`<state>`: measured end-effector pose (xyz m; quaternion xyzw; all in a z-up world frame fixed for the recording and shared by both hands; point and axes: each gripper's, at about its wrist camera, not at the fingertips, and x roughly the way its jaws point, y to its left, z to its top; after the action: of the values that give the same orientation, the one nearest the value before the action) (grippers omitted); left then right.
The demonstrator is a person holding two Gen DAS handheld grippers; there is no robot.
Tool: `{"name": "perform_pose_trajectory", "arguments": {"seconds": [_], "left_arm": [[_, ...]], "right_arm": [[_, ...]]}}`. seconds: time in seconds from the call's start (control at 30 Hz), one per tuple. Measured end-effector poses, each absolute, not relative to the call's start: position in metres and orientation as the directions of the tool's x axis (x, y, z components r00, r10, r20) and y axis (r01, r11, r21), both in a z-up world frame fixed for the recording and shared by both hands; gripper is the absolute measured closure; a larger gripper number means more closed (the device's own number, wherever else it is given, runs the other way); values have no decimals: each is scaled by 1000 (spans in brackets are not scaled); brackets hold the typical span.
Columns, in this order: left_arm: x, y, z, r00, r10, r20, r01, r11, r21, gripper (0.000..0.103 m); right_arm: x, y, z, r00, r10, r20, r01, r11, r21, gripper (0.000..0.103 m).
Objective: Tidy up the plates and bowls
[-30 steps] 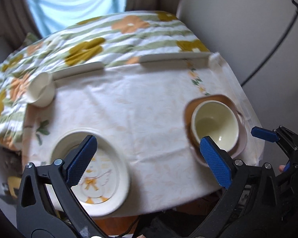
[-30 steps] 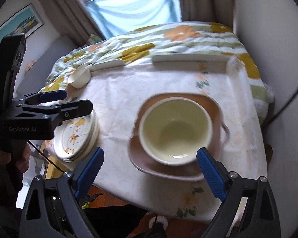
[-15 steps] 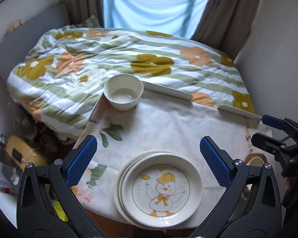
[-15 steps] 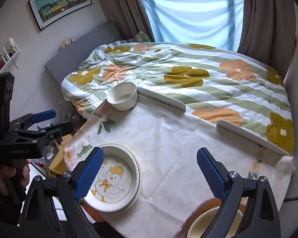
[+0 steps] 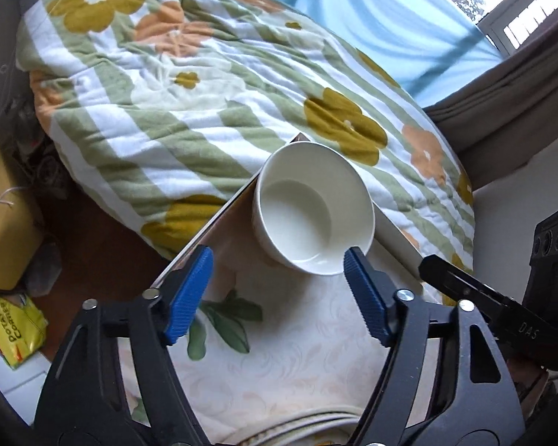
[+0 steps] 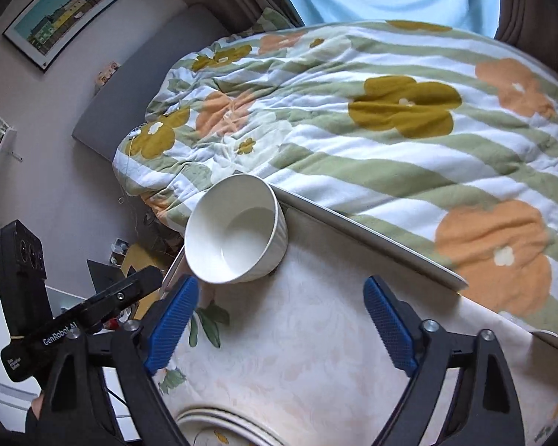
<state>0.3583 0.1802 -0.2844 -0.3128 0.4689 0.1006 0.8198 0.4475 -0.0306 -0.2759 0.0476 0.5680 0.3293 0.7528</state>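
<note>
The left gripper (image 5: 277, 291) hangs just short of the white bowl (image 5: 314, 215), tilted steeply down at it, its jaws part-spread with nothing between them; they have just been closing in from wide. The bowl sits upright and empty at the far left corner of the table (image 5: 297, 345), hard by the raised edge strip and touching nothing but the cloth, with the flowered bedspread (image 5: 189, 85) beyond it. From this gripper the bowl lies straight ahead and a little to the right, its near rim level with the right pad and just beside it, apart from the left pad. Being round, it gives no long axis to line up on; my judgement is that the rim nearest the pads is the grasp point. The right gripper (image 6: 281, 321) is also part-spread and empty, its jaws likewise just closing, and from it the bowl (image 6: 236, 232) lies ahead and off to the left, above its left pad. Both are near; the left looks the better centred. A stack of plates (image 6: 223, 427) shows at the near edge.
</note>
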Motion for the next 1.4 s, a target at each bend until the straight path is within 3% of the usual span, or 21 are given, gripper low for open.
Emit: {"name": "perform_pose_trajectory", "arguments": {"seconds": [0.07,0.2,0.27,0.37,0.43,0.5,1.03,1.4], "left_arm": [[372,182,-298,534,-140,-834,-456,783,-423,47],[390,184,-314,523,-135,-842,-452,793,-408,52],[394,187,-320,514,-142,-846,-452,793,-408,64],[398,188,-328,505,-147,-850,-446,799,-404,75],[400,189,-330,505,-148,-851,-443,801,-402,76],[401,190,-333,501,-154,-852,-442,801,-405,79],[394,174,-302,525,-85,-847,-354,883,-307,80],[329,102,-216,601,-98,-793,-235,927,-293,80]], "right_arm": [[458,-20,-291,117,556,-823,-420,779,466,37],[472,-5,-308,99,560,-823,-407,777,479,49],[475,2,-313,92,563,-821,-404,775,486,56],[478,10,-318,87,561,-823,-412,773,483,68],[479,16,-321,86,554,-828,-419,774,474,71],[479,18,-325,80,548,-832,-419,776,471,82],[459,10,-313,153,557,-816,-412,787,460,83],[384,-64,-219,311,572,-759,-412,801,435,83]]}}
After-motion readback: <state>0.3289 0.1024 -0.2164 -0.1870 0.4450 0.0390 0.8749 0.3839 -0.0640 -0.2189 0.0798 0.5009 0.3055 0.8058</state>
